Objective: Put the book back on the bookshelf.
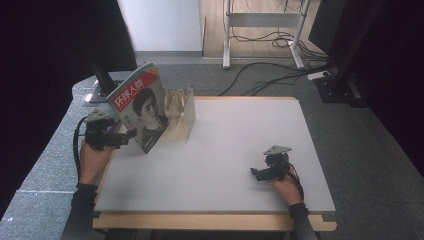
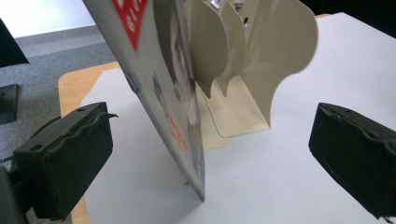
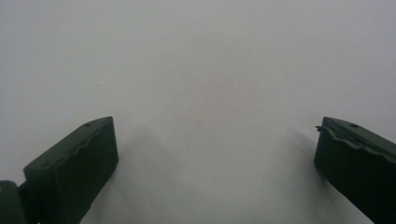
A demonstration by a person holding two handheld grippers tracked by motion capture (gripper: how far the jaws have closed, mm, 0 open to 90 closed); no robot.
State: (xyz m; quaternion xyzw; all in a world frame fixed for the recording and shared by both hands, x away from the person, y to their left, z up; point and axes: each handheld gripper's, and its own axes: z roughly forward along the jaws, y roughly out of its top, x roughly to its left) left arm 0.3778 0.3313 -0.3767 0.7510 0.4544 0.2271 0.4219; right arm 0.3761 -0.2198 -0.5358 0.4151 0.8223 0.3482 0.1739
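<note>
A magazine (image 1: 142, 107) with a red title and a portrait on its cover stands tilted on the white table, leaning against a cream metal bookend rack (image 1: 181, 117). In the left gripper view the magazine (image 2: 159, 88) rises edge-on between the two jaws without touching either, with the rack (image 2: 252, 74) behind it. My left gripper (image 1: 125, 136) is open just left of the magazine's lower corner. My right gripper (image 1: 256, 172) rests open near the table's front right, and in the right gripper view its fingertips (image 3: 74, 168) stand wide apart over bare table.
The white table top (image 1: 225, 140) lies on a wooden board with its front edge near me. Beyond it are grey carpet, a white desk frame (image 1: 262, 30) and loose cables (image 1: 280, 70) on the floor. A black stand (image 1: 102, 75) stands behind the magazine.
</note>
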